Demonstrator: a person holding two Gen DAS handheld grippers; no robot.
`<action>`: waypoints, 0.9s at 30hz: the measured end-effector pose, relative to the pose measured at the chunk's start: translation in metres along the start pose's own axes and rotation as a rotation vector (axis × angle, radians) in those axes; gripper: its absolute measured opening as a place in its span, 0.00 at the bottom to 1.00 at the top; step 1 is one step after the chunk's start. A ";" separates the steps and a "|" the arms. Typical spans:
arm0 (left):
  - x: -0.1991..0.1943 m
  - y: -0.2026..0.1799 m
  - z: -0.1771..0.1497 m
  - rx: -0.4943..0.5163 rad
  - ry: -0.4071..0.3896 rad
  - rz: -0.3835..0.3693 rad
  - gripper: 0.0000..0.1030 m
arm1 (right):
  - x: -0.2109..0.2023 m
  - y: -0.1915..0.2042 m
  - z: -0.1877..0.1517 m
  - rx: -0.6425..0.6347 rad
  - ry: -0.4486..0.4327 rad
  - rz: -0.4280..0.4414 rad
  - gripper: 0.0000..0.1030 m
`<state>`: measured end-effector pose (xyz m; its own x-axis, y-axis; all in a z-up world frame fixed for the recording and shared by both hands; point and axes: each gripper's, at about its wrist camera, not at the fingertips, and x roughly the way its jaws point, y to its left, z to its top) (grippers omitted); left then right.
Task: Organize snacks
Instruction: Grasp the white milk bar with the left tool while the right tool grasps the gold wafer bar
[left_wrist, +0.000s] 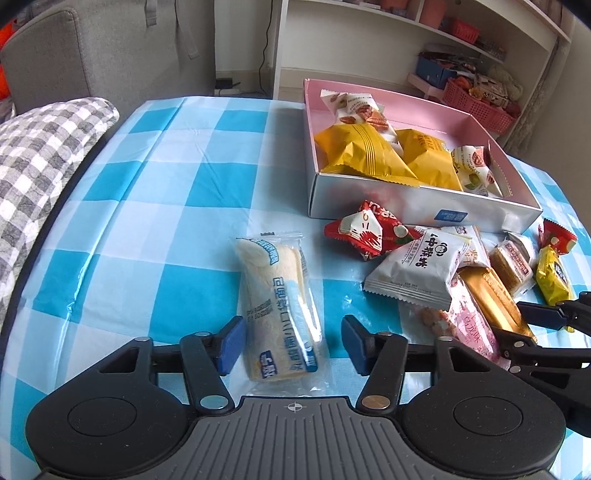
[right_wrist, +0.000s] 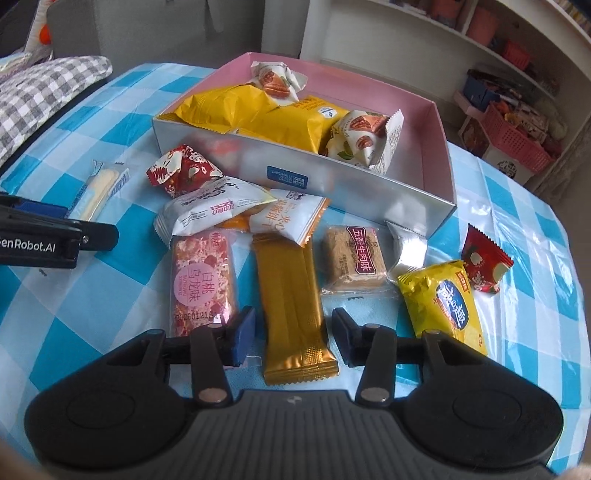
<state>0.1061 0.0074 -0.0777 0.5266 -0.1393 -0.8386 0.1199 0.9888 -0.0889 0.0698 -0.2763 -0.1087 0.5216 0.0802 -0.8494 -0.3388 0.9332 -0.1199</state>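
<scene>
My left gripper (left_wrist: 291, 343) is open, its jaws on either side of a clear-wrapped cream roll (left_wrist: 277, 306) lying on the checked tablecloth. My right gripper (right_wrist: 293, 336) is open, its jaws astride a gold bar packet (right_wrist: 291, 302). A silver box with pink inside (left_wrist: 406, 206) (right_wrist: 369, 184) holds yellow packets (right_wrist: 258, 114) and white nut-cake packets (right_wrist: 362, 144). Loose snacks lie in front of it: a red packet (right_wrist: 181, 171), a pink rice bar (right_wrist: 201, 277), a brown cake (right_wrist: 354, 258), a yellow packet (right_wrist: 447, 302).
A grey checked cushion (left_wrist: 40, 155) lies at the table's left edge. A white shelf with pink baskets (left_wrist: 476, 103) stands behind the table. A grey sofa (left_wrist: 74, 48) is at the back left. The right gripper's fingers (left_wrist: 535, 317) show at the left view's right edge.
</scene>
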 end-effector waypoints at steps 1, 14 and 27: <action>-0.001 0.000 -0.001 0.011 0.002 0.009 0.41 | 0.000 0.001 0.001 -0.001 0.002 -0.001 0.32; -0.016 0.013 0.003 -0.041 0.011 -0.046 0.20 | -0.008 -0.009 0.004 0.105 0.038 0.047 0.27; -0.028 0.015 0.006 -0.105 0.017 -0.134 0.13 | -0.035 -0.038 0.002 0.273 -0.005 0.158 0.27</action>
<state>0.0983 0.0254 -0.0517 0.4971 -0.2702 -0.8246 0.0986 0.9617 -0.2557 0.0659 -0.3134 -0.0732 0.4829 0.2329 -0.8441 -0.1940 0.9685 0.1562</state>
